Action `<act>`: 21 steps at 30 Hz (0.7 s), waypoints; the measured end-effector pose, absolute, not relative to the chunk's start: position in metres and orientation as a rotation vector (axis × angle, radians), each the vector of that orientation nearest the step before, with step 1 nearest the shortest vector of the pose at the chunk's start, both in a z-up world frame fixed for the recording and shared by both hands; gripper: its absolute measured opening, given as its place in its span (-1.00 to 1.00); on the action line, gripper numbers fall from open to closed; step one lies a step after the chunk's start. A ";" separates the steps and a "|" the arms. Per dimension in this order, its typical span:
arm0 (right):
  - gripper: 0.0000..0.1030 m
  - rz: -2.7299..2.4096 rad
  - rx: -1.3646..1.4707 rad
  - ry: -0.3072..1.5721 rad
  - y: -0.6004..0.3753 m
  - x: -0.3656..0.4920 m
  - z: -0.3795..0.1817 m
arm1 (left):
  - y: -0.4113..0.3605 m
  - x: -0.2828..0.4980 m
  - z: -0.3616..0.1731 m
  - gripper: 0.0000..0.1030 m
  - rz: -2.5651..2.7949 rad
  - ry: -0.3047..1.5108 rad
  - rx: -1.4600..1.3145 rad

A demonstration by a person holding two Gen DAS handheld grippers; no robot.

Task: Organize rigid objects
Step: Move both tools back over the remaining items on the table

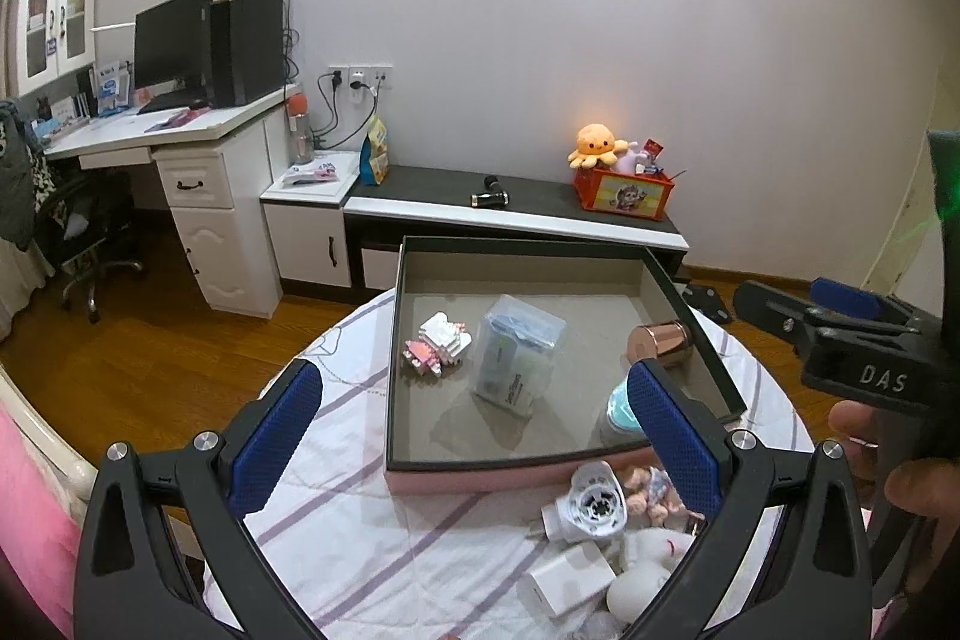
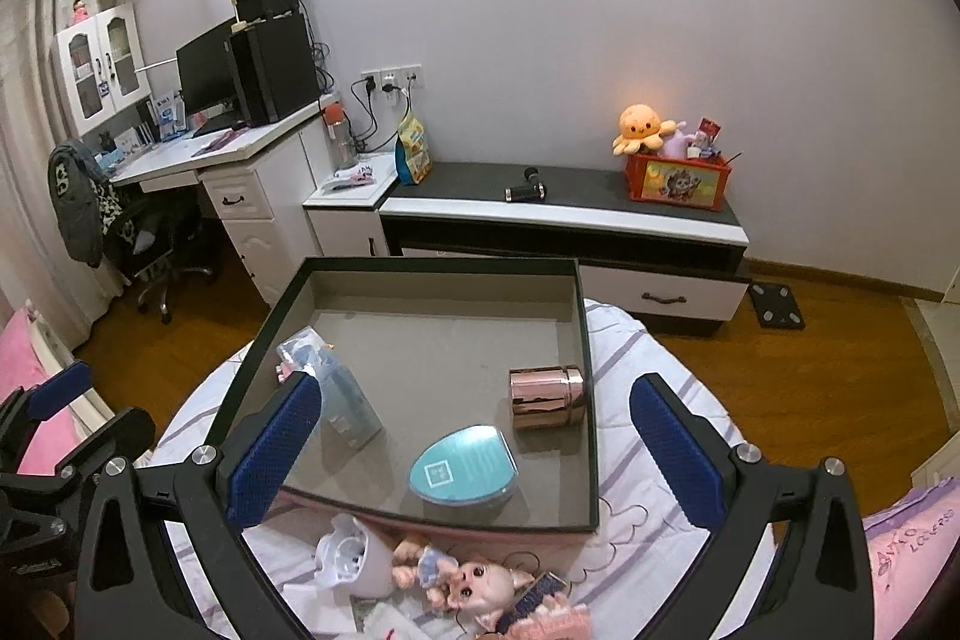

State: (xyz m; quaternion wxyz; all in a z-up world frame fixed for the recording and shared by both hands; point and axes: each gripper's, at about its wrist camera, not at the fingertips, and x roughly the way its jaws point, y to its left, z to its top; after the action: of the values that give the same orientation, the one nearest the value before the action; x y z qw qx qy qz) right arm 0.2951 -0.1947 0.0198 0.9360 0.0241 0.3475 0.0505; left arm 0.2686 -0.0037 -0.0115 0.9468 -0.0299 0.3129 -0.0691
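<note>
A shallow open box (image 1: 414, 454) (image 2: 591, 400) with a grey floor sits on a round striped table. In it lie a pink-white block toy (image 1: 437, 345), a clear plastic case (image 1: 517, 351) (image 2: 339, 394), a copper tin (image 1: 660, 343) (image 2: 546, 396) and a teal oval case (image 2: 465, 472). In front of the box lie a white plug device (image 1: 585, 505) (image 2: 351, 559), a white charger (image 1: 567, 583) and a small doll (image 2: 462, 580). My left gripper (image 1: 474, 448) is open and empty above the box's near edge. My right gripper (image 2: 474, 454) is open and empty above the teal case.
The striped tablecloth (image 1: 336, 508) covers the table. A low cabinet (image 2: 564, 214) with a red toy bin (image 2: 678, 181) stands by the wall. A desk with a monitor (image 1: 174, 46) and an office chair are at the left. Pink bedding (image 2: 912, 550) is at the right.
</note>
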 end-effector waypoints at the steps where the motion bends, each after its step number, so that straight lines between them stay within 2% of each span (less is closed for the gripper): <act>1: 1.00 0.103 0.047 0.705 -0.195 0.292 0.022 | -0.003 0.265 -0.011 1.00 -0.141 0.637 -0.063; 21: 1.00 0.099 0.053 0.634 -0.207 0.210 0.038 | -0.004 0.204 -0.009 1.00 -0.150 0.625 -0.078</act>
State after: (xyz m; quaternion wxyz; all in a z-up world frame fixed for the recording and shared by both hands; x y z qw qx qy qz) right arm 0.2100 -0.2069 0.0378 0.9486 0.0262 0.3116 0.0487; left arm 0.2035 -0.0042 -0.0091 0.9480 -0.0385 0.3071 -0.0737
